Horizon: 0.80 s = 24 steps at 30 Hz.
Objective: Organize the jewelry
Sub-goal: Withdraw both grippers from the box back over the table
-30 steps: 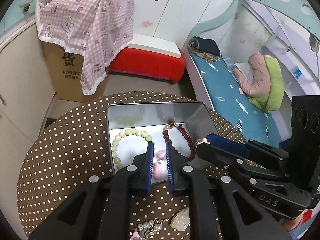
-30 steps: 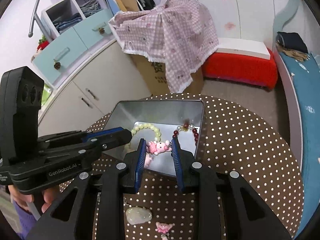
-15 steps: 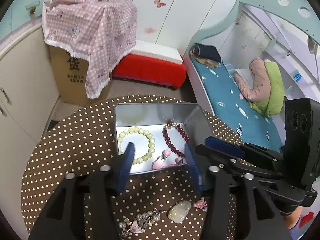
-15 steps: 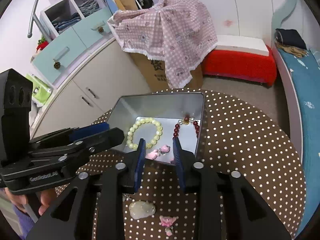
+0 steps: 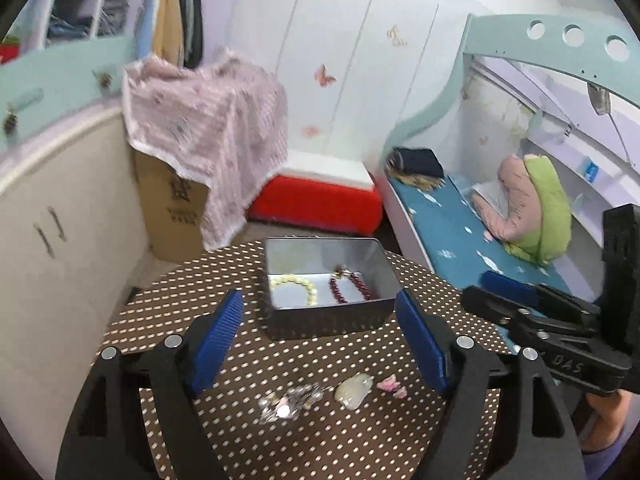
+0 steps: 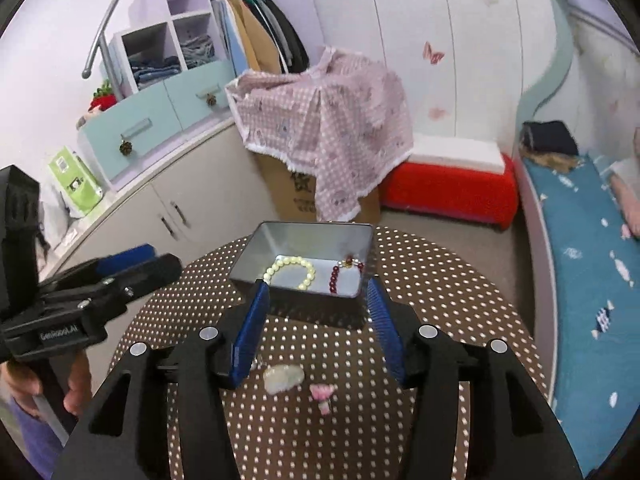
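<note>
step: between picks, both empty | left gripper (image 5: 320, 332) wide apart | right gripper (image 6: 318, 320) apart | tin (image 6: 280, 240) holds two bracelets | next: grab jade pendant (image 6: 283, 376) near worktop's front edge

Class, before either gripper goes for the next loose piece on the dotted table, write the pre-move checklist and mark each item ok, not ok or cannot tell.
1. Left gripper open and holding nothing: ok.
2. Right gripper open and holding nothing: ok.
3. Metal tin upright, with no lid on it: ok.
4. Yellow bead bracelet and red bead bracelet lie flat inside the tin, with bare floor left for more: ok.
5. Loose pieces on the table within sight, namely pale stone pendant, pink charm and pearl cluster: ok.
6. Pearl cluster free of tangles: cannot tell, blurred.
</note>
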### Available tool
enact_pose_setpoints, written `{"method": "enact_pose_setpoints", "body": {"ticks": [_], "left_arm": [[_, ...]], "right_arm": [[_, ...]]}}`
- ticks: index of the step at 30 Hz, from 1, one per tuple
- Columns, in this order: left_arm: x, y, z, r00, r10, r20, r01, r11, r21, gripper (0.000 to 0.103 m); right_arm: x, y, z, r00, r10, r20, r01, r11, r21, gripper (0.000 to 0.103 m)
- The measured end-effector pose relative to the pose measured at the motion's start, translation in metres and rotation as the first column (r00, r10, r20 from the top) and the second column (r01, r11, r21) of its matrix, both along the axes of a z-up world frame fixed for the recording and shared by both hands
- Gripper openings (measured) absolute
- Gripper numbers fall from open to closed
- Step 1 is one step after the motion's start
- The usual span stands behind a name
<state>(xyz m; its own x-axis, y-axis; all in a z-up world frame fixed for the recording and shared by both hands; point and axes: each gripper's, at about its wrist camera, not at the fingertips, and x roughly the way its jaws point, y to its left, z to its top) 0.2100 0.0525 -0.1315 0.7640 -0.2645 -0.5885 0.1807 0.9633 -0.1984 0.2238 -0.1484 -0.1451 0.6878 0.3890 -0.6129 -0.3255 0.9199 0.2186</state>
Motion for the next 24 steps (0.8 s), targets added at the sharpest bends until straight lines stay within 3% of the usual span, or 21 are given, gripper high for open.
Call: {"method": "enact_pose_setpoints", "body": {"ticks": [6,11,16,24], "left_arm": [[-0.044,0.003,-0.010,0.998,0.041,0.051,-0.041,0.999,0.000,0.076],[-0.073,-0.008,-0.030,0.997,0.033,0.065,-0.034,0.999,0.022,0.076],[-0.074,-0.024,-0.052,1.000,-0.007,0.011,0.006,0.998,0.057,0.076],[-0.068,-0.040,-0.068,1.000,-0.012,-0.011,0.013,0.990,0.139,0.076]], "right_arm": [[-0.042,-0.012,-0.006,0.999,-0.030,0.030,0.031,0.999,-0.035,0.056],[-0.069,-0.019,-0.028,0.999,-0.045,0.014,0.046,0.997,-0.067,0.057],[-0.070,-0.022,-0.051,0.998,-0.041,-0.037,0.039,0.997,-0.068,0.057],[-0.057,-0.006,-0.083,0.995,-0.022,-0.096,0.012,0.995,-0.101,0.057]]}}
